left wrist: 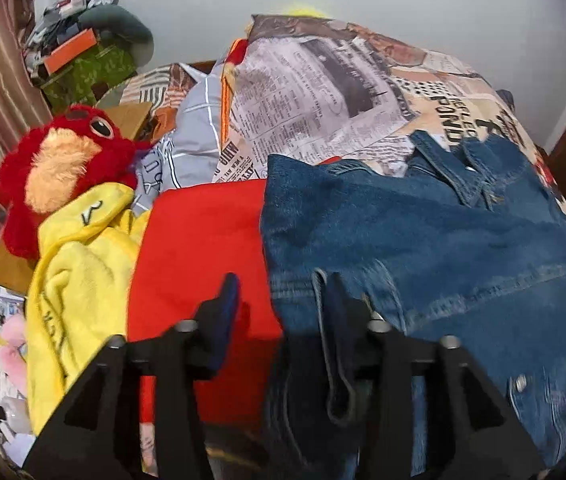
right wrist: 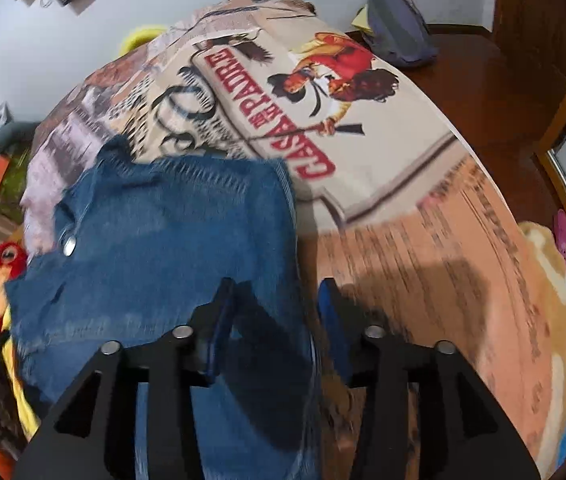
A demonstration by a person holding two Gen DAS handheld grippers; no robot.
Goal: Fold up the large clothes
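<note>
Hanging parted, both claws, left claw (left wrist: 283, 292) and right claw (right wrist: 277, 296), straddle denim jacket (left wrist: 423, 248) edges.

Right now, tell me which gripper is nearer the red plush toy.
Left. The left gripper sits over the red cloth and denim jacket, the red plush toy close by. The right gripper is at the jacket's far edge.

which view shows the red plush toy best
The left wrist view. There the red plush toy shows its whole face, with an eye and the pale fuzzy patch, lying beside the yellow cloth. The right wrist view catches only a small part of it at the left edge, partly hidden behind the denim jacket.
</note>
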